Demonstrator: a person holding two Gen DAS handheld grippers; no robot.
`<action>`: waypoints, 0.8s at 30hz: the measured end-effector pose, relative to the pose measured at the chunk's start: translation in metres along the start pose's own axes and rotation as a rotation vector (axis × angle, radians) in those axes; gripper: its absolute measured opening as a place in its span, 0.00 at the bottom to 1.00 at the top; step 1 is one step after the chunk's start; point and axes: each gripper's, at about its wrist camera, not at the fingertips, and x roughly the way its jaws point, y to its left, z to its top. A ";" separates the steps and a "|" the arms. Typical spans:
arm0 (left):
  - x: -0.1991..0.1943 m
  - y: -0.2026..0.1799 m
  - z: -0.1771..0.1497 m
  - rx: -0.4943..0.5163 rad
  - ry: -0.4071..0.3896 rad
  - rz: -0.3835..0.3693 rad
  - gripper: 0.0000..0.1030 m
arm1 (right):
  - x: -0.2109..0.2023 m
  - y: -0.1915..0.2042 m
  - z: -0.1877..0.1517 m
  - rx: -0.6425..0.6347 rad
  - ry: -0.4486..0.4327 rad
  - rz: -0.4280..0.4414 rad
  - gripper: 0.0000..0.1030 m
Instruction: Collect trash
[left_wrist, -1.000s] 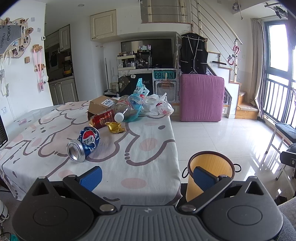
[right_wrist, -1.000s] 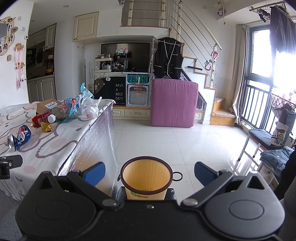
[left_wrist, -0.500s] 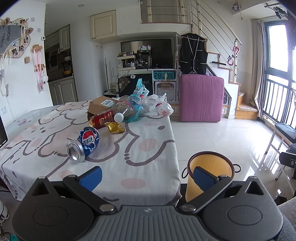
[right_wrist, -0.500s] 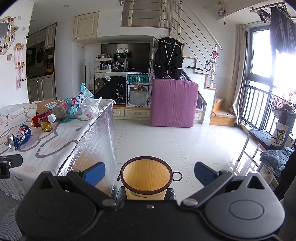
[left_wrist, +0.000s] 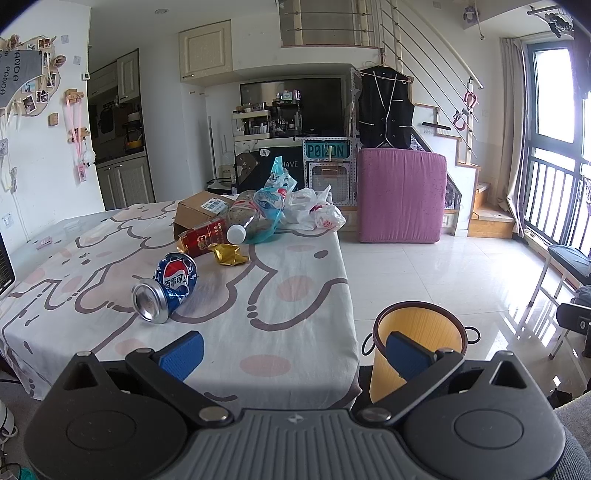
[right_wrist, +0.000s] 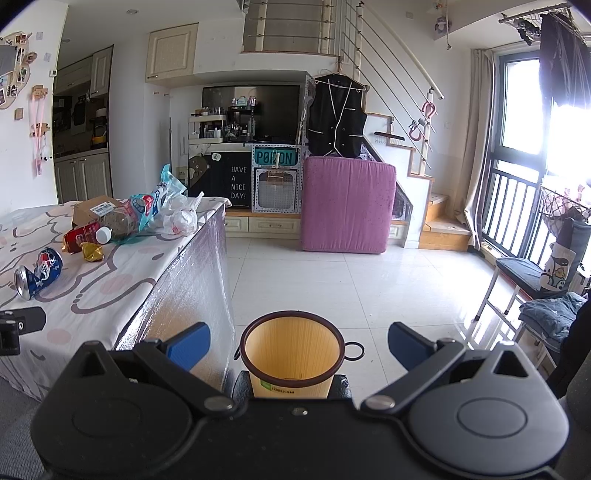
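Note:
Trash lies on the table (left_wrist: 288, 302): a crushed blue Pepsi can (left_wrist: 166, 286), a gold wrapper (left_wrist: 228, 254), a red packet (left_wrist: 202, 235), a clear plastic bottle (left_wrist: 246, 218), a cardboard box (left_wrist: 201, 210), a blue bag (left_wrist: 275, 195) and white plastic bags (left_wrist: 317, 212). A yellow bin (left_wrist: 417, 343) stands on the floor by the table's right corner. My left gripper (left_wrist: 291, 350) is open and empty over the table's near edge. My right gripper (right_wrist: 297, 345) is open and empty above the bin (right_wrist: 293, 354); the can (right_wrist: 38, 273) shows at its left.
A purple cushion block (right_wrist: 347, 206) stands on the tiled floor behind. A chair with clothes (right_wrist: 535, 284) is at the right by the window. A laptop edge (left_wrist: 5, 266) sits at the table's left.

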 end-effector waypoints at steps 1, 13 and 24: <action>0.000 0.000 0.000 0.000 0.000 0.000 1.00 | 0.000 0.000 0.000 0.000 0.000 0.000 1.00; 0.000 0.000 0.000 -0.001 -0.001 -0.003 1.00 | 0.000 -0.001 0.001 0.000 0.001 0.000 1.00; 0.000 0.000 0.000 0.001 -0.003 0.000 1.00 | 0.001 -0.002 0.001 0.001 0.001 0.000 1.00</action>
